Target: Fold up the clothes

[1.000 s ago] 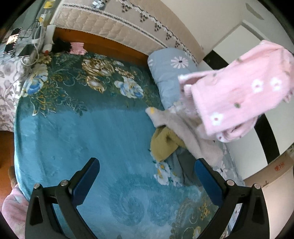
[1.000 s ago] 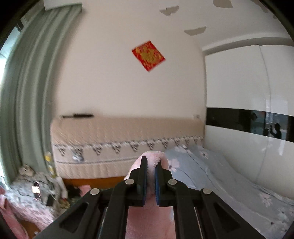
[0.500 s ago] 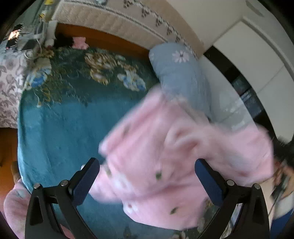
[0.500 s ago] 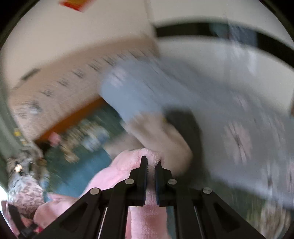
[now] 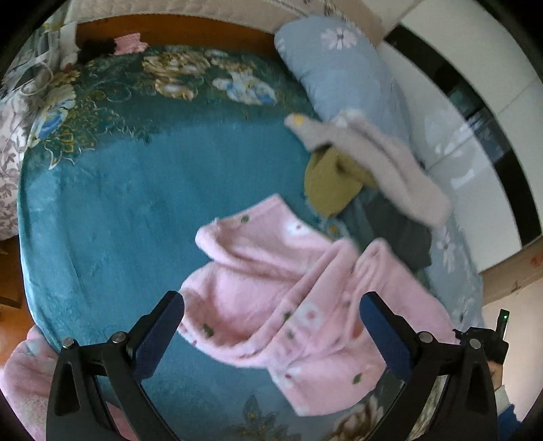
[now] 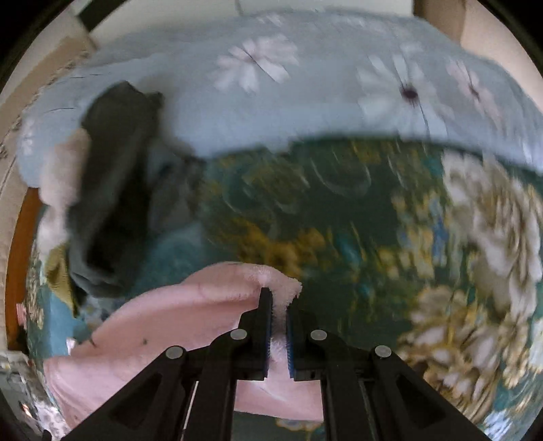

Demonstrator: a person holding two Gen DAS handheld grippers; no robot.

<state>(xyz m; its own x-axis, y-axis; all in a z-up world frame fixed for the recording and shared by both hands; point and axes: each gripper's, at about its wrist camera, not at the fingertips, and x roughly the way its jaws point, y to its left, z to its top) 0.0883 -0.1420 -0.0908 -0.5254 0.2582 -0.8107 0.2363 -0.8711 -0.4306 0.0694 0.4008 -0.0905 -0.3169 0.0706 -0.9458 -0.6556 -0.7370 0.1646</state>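
The left wrist view looks down on a bed with a big teal blanket (image 5: 112,203) that has gold and white flowers near the top. A wooden bed frame (image 5: 176,29) runs along the far edge. A light blue pillow (image 5: 342,64) with white daisies lies at the upper right, beside a white wall. Below the pillow is a small heap of clothes: a fluffy beige top (image 5: 383,163) lies over a mustard yellow piece (image 5: 329,186), and a dark grey piece (image 5: 404,237) sits just under them. A soft pink top (image 5: 288,295) with little flowers on it is spread in a rumpled way over the blanket, in the lower middle of the view, close to the heap. The left gripper (image 5: 271,336) has its two blue fingers wide apart and holds nothing; the pink top shows in the gap between them. More pink cloth (image 5: 23,373) shows at the lower left edge. In the right wrist view the picture is blurry. The teal blanket (image 6: 339,220) with big white and gold flowers fills the middle and right, and a light blue quilt (image 6: 339,101) with daisies lies across the top. The dark grey piece (image 6: 112,190) is on the left, with the beige top (image 6: 61,176) touching it. The right gripper (image 6: 279,317) has its fingers squeezed tight on one edge of the pink top (image 6: 169,322). A fluffy bit pokes up between the fingers, and the rest of the top trails down to the left over the blanket.
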